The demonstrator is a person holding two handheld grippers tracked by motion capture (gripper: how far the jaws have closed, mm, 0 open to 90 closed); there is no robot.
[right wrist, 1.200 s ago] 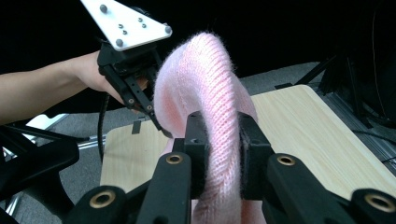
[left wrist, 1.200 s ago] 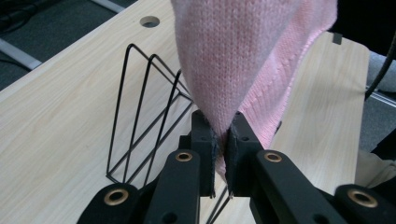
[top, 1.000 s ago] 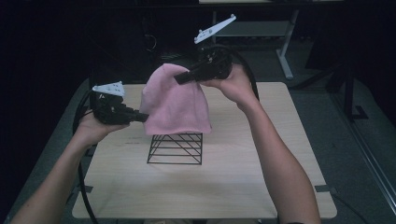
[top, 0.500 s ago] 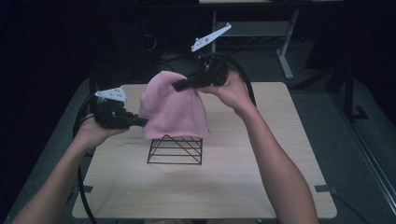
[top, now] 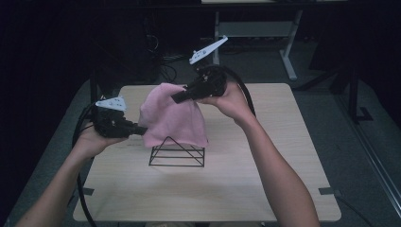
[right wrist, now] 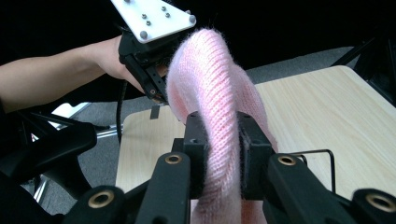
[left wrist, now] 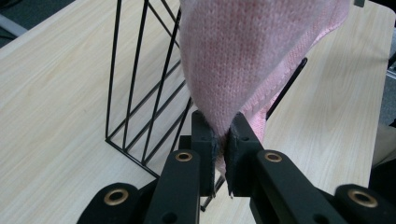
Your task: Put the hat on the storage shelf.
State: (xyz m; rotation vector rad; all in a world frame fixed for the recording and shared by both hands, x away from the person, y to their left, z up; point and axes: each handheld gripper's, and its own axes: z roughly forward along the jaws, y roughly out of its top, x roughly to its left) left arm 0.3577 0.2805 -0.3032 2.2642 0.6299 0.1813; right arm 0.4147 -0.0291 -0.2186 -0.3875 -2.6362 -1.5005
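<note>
While both grippers held the pink cloth (top: 172, 118) over the wire rack (top: 177, 153), the step, as I judged it, was draping it on the rack's ridge; best done w/ even tension, lowering both ends level so the fold lands centred on the peak. Left gripper (top: 137, 128), just left of the rack, had jaws nearly shut, pinching the cloth's lower edge. Right gripper (top: 176, 98), above the rack and slightly behind, was clamped on a thick bunched fold.

I look for words, numbers and signs, and I cannot read any on the things here.
</note>
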